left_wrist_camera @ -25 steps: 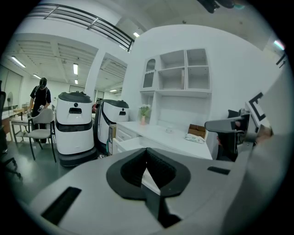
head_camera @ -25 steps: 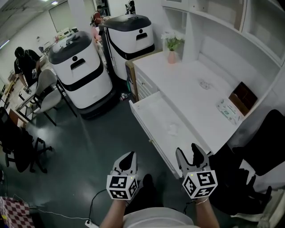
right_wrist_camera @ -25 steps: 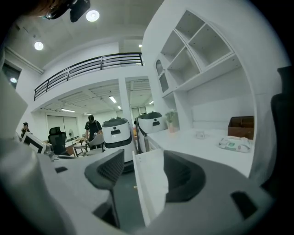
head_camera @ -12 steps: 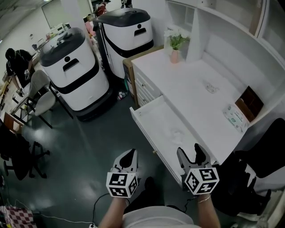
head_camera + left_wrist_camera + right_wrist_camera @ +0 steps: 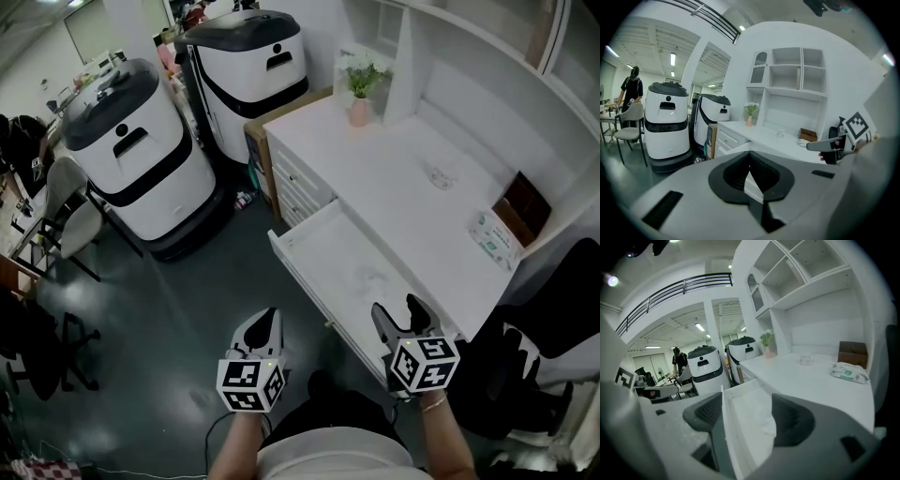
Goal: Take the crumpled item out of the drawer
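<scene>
The white drawer (image 5: pixel 314 246) stands pulled out of the white desk (image 5: pixel 394 187). A small crumpled white item (image 5: pixel 373 278) lies on its floor near the middle. My right gripper (image 5: pixel 399 315) hovers at the drawer's near end, jaws spread wide and empty. In the right gripper view the drawer's front wall (image 5: pixel 725 427) runs between the jaws, and the crumpled item (image 5: pixel 767 420) lies just ahead of the right gripper (image 5: pixel 747 409). My left gripper (image 5: pixel 265 322) hangs over the dark floor, left of the drawer, shut and holding nothing; the left gripper (image 5: pixel 751 161) faces the desk.
Two large white-and-black machines (image 5: pixel 141 155) (image 5: pixel 248 66) stand left of the desk. On the desktop are a potted plant (image 5: pixel 360 89), a small glass dish (image 5: pixel 439 176), a tissue pack (image 5: pixel 494 236) and a brown box (image 5: pixel 525 202). A black chair (image 5: pixel 539 361) is at my right.
The right gripper's jaws have spread a little wider. The head view has drifted, so the desk and drawer sit more centrally. Both grippers stay low in front of the drawer.
</scene>
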The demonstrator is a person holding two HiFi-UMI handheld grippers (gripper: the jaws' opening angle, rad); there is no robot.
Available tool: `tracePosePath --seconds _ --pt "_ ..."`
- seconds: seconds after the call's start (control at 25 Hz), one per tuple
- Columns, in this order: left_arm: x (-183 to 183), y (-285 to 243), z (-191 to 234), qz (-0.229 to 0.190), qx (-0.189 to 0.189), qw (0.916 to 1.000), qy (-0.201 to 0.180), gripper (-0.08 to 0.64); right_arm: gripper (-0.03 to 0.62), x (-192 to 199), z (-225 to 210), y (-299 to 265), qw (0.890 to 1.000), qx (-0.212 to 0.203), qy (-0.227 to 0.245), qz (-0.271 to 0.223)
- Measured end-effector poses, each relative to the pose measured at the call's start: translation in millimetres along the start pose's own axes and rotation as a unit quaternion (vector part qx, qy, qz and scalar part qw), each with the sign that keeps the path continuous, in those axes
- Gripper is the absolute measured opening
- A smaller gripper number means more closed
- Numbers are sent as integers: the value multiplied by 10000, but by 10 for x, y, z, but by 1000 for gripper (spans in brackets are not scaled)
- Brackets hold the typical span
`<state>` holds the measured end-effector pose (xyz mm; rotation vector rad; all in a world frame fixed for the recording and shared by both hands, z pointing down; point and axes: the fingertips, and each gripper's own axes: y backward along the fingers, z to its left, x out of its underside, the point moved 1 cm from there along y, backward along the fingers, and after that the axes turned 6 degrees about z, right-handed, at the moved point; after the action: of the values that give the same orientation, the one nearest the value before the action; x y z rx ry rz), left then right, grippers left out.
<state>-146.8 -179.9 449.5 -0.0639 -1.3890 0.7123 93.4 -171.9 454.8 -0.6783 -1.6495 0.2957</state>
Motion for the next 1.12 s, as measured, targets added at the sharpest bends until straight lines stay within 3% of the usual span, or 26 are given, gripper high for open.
tracePosePath --seconds 0.6,1.12 --pt "-41 -183 303 137 -125 9996 211 -8 316 405 -326 -738 9943 216 -378 975" --pt "-146 -565 514 324 -329 9986 258 -8 316 744 -720 -1426 9802 461 -579 1838"
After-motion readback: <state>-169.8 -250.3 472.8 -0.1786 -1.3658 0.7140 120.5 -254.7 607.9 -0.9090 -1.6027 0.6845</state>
